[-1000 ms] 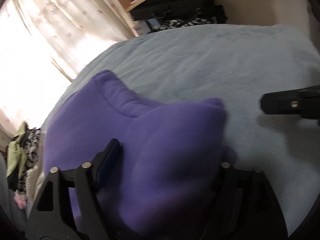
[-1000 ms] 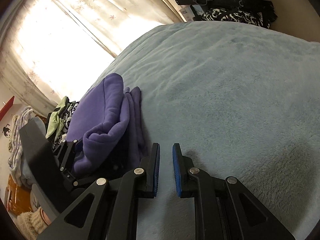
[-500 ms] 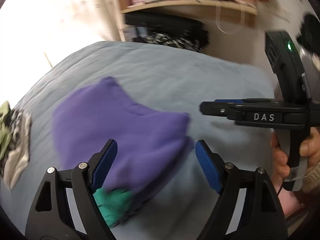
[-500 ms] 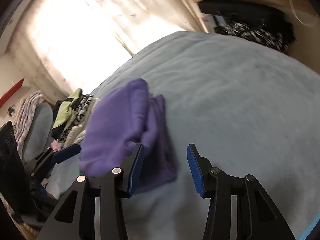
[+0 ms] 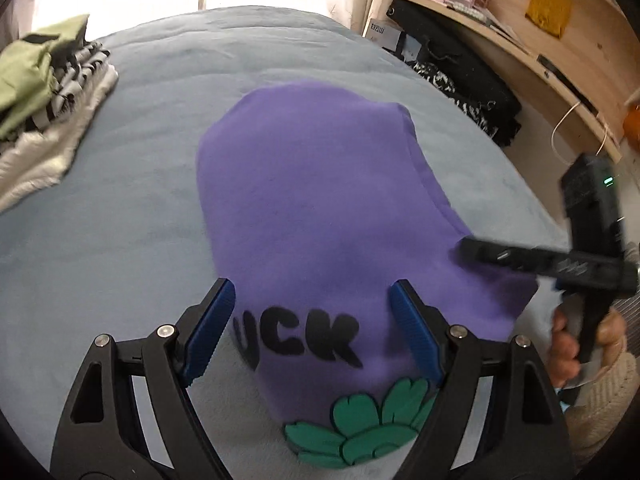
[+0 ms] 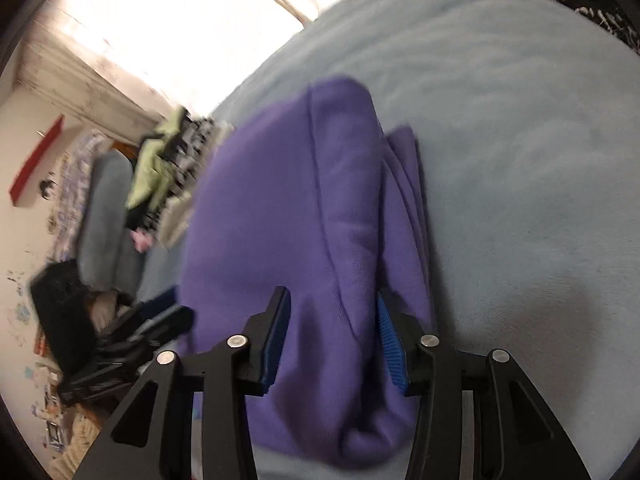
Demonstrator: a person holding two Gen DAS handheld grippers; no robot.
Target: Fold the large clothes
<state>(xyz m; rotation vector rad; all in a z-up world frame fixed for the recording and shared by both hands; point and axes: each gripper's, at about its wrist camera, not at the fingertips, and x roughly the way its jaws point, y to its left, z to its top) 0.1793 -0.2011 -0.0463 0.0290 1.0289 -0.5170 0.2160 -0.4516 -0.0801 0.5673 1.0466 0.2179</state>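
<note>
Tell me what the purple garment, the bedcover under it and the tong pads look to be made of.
Purple garment: soft matte fleece-like knit, with stitched seams.
Bedcover: pale blue plush, with fuzzy nap.
Tong pads: blue and ribbed, probably rubber or plastic.

Purple sweatshirt (image 5: 320, 208) folded into a thick bundle on my bed, black lettering and green flower print at near end.

light: blown-out window (image 6: 180, 20) glare up top | blur: right wrist view smeared | edges: fisheye bend, dark corners
</note>
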